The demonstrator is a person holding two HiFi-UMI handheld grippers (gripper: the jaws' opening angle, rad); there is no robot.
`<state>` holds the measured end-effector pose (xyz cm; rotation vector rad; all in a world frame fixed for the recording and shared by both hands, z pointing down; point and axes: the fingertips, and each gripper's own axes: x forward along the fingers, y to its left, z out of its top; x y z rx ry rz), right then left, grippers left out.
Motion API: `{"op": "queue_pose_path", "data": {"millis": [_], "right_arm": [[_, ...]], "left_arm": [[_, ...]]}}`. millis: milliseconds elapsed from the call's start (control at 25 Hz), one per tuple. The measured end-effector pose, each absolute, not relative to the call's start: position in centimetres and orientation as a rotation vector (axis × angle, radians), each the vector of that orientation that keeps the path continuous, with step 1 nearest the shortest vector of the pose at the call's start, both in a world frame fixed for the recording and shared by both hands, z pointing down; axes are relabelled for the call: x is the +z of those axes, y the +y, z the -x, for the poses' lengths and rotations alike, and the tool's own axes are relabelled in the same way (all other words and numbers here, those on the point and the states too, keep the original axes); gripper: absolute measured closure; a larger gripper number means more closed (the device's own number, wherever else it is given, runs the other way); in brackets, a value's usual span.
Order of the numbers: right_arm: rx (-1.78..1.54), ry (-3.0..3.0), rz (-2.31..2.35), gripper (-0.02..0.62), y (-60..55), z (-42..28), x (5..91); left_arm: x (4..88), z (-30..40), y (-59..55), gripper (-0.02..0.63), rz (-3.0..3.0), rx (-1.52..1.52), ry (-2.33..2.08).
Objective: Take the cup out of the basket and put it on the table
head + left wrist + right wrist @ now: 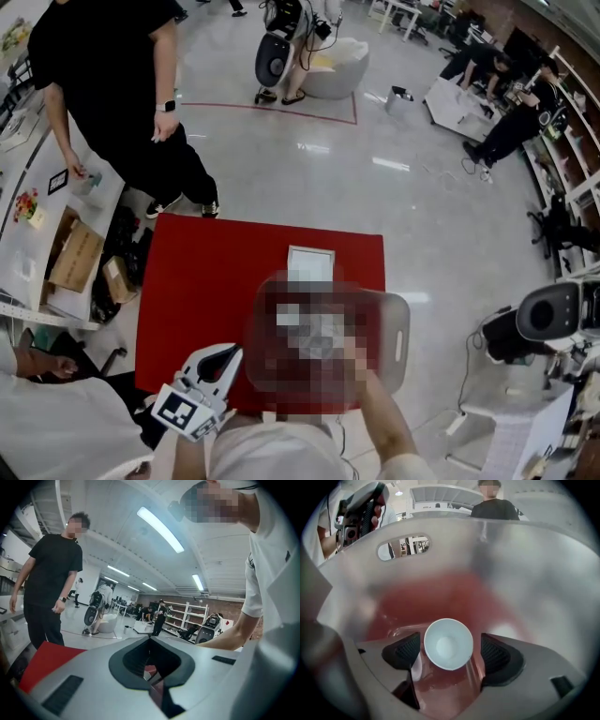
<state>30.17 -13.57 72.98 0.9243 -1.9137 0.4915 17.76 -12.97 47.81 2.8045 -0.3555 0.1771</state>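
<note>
In the right gripper view a small white cup (448, 644) sits inside the translucent basket (440, 564), its mouth facing the camera. My right gripper (449, 652) is down in the basket with a black pad on each side of the cup. A narrow gap shows at both pads, so it is open around the cup. In the head view the basket (398, 342) stands on the red table (216, 272) at the front right, and a mosaic patch hides its inside. My left gripper (228, 354) hovers over the table's front left edge, its jaws together and empty.
A white square object (310, 264) lies on the table just behind the basket. A person in black (112, 84) stands at the table's far left corner. Cardboard boxes (75, 253) and a counter are to the left, and a machine (548, 314) is to the right.
</note>
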Motion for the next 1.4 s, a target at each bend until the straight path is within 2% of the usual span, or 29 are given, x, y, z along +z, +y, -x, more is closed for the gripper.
{"op": "queue_pose_path", "data": {"millis": [560, 680, 1400], "right_arm": [[0.498, -1.889, -0.893, 0.199, -14.2, -30.0, 76.1], [0.496, -1.882, -0.884, 0.222, -14.0, -30.1, 76.1], [0.451, -1.89, -0.946, 0.242, -14.5, -30.0, 72.2]], "left_arm": [[48.9, -16.9, -13.6, 0.601, -2.785, 0.202, -0.388], [48.9, -16.9, -13.5, 0.601, -2.784, 0.206, -0.39], [49.3, -17.1, -13.7, 0.6, -2.792, 0.209, -0.346]]}}
